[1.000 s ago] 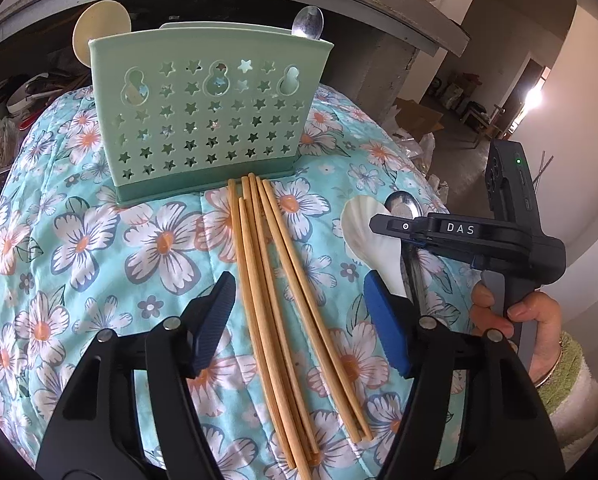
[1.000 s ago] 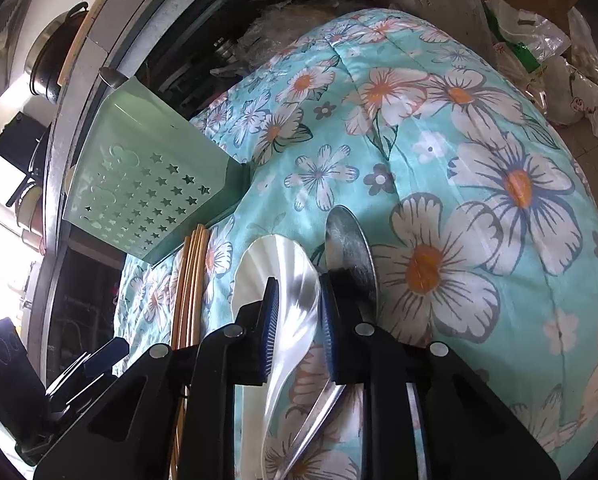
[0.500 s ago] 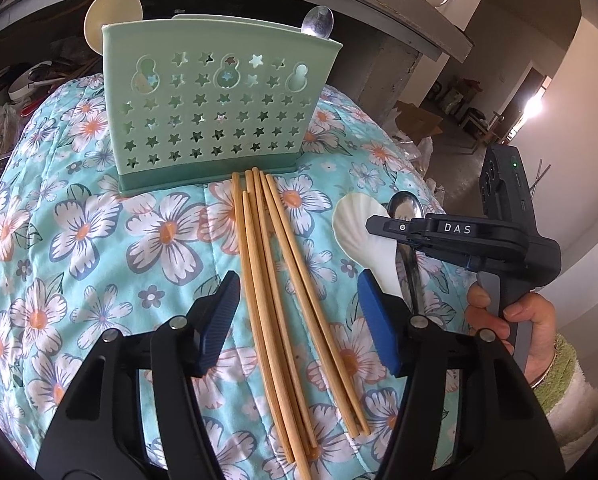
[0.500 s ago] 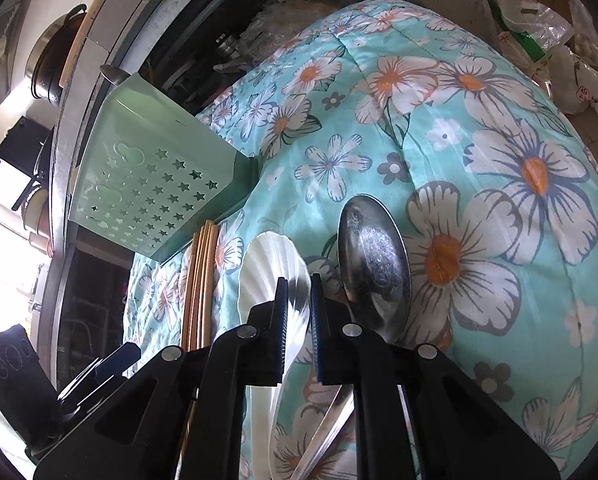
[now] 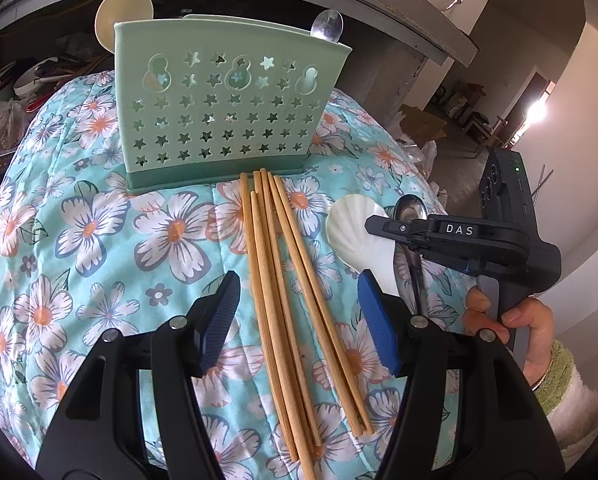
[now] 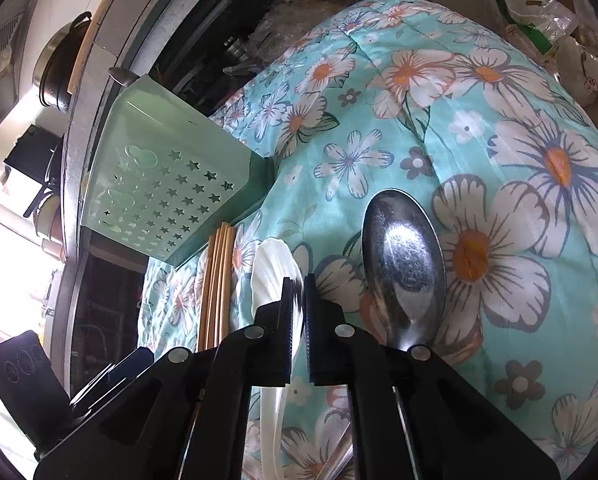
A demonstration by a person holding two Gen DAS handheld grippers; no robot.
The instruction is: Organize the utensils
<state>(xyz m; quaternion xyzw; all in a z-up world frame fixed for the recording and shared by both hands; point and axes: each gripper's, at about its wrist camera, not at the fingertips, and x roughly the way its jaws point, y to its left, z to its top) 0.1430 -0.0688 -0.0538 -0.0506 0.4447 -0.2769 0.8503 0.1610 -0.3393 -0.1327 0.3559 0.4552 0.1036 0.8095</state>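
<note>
Right tool (image 6: 297,312) clenched on white spoon's (image 6: 273,268) rim; left tool (image 5: 297,320) released.

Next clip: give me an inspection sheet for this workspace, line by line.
Surface: turquoise floral quilted cloth.
Job's things: mint-green star-perforated plastic utensil holder upright, two spoons inside; wooden chopsticks lying before it; white shell-shaped spoon beside metal spoon.
Clutter: dishes under the counter, bags.
Grippers: left gripper open, straddling the chopsticks; right gripper shut on the white spoon's edge.
Cables: nothing seen.
Surroundings: grey counter, doorway.
</note>
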